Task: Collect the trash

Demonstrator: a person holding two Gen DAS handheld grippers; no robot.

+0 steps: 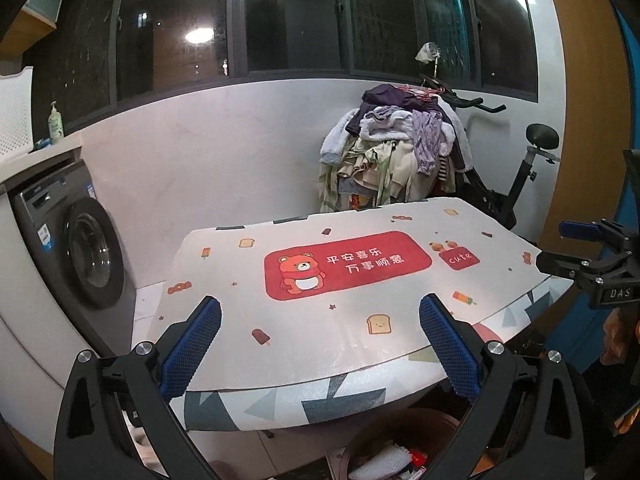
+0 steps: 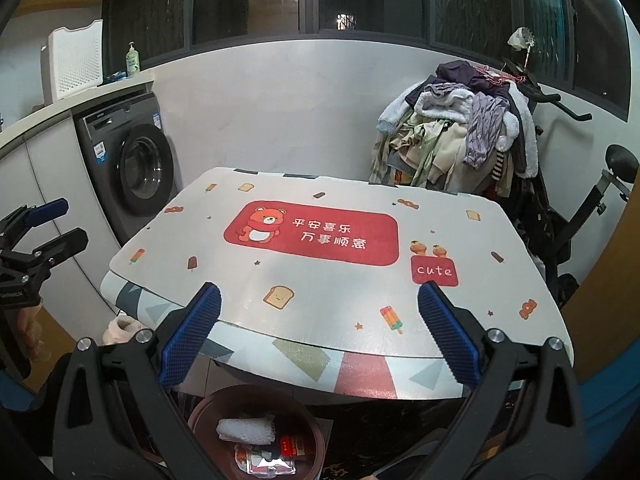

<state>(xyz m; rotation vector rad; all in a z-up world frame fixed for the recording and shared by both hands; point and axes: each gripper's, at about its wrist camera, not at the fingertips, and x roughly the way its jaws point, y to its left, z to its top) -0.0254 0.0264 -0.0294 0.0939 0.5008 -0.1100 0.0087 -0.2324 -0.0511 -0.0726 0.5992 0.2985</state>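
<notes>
A round brown trash bin (image 2: 208,408) stands on the floor under the near edge of the table; it holds white foam netting (image 2: 246,429) and red and clear wrappers (image 2: 276,458). The bin also shows in the left wrist view (image 1: 384,428). The table (image 1: 320,344) carries a white mat with a red bear panel (image 2: 312,236); no loose trash shows on it. My left gripper (image 1: 320,308) is open and empty above the table's near edge. My right gripper (image 2: 320,296) is open and empty too. Each gripper shows at the side of the other's view.
A grey washing machine (image 2: 136,176) stands to the left under a white counter with a basket (image 2: 76,64) and a soap bottle (image 2: 133,58). A pile of clothes (image 2: 460,132) on an exercise bike (image 2: 580,216) stands behind the table at right.
</notes>
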